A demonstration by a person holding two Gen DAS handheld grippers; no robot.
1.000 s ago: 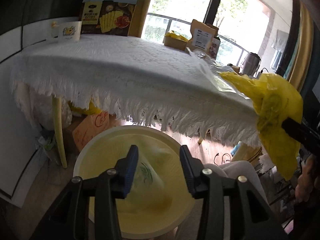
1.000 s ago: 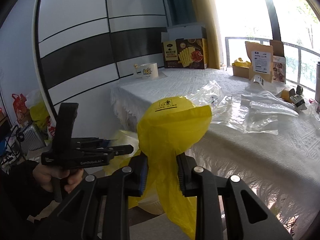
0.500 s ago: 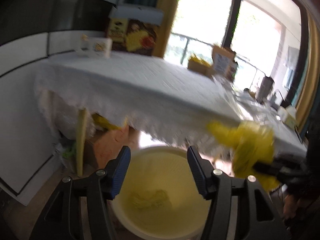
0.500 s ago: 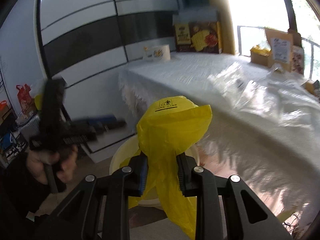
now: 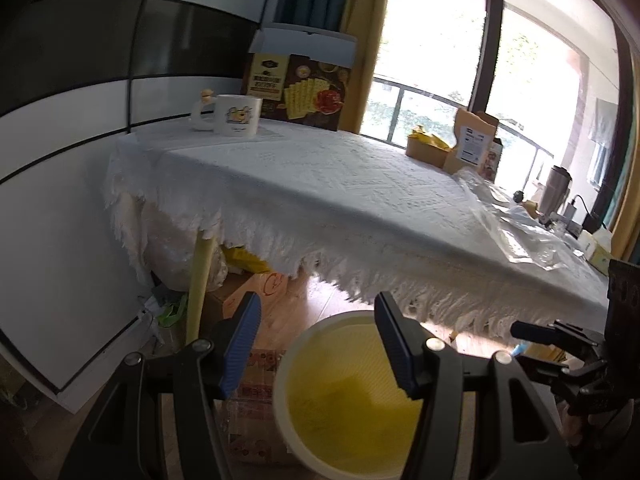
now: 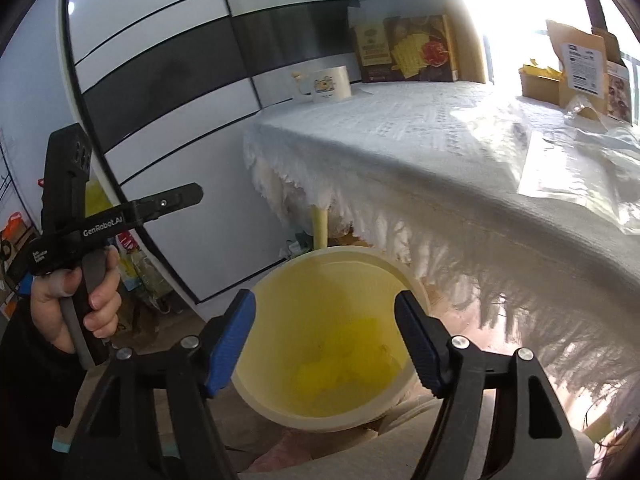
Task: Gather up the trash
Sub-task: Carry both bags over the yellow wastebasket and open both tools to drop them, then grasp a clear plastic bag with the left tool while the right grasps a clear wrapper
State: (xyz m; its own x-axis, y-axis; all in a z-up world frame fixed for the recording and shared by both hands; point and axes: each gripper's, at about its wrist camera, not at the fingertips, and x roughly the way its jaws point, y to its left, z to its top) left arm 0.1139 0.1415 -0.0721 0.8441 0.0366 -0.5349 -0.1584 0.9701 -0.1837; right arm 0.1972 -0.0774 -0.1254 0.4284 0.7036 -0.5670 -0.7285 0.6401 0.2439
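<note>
Right wrist view shows both grippers' fingers (image 6: pixel 420 344) spread, empty, over the bin (image 6: pixel 416 280); clear plastic wrap (image 6: pixel 580 172) on the counter (image 6: pixel 400 120) looks light, limp, slippery, best pinched at a raised fold.

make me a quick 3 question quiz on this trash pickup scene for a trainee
1. True or false: the right hand-held gripper is shut on a yellow bag.
2. Multiple choice: where does the yellow plastic trash lie? A) on the tablecloth B) inside the round bin C) on the floor beside the bin
3. Fill in: the white mug stands on the table in front of the ____ box.

Key
1. False: both its jaws and those of the left hand-held gripper stand apart, holding nothing.
2. B: it sits at the bottom of the bin.
3. Cracker: the cracker box stands behind it.
</note>
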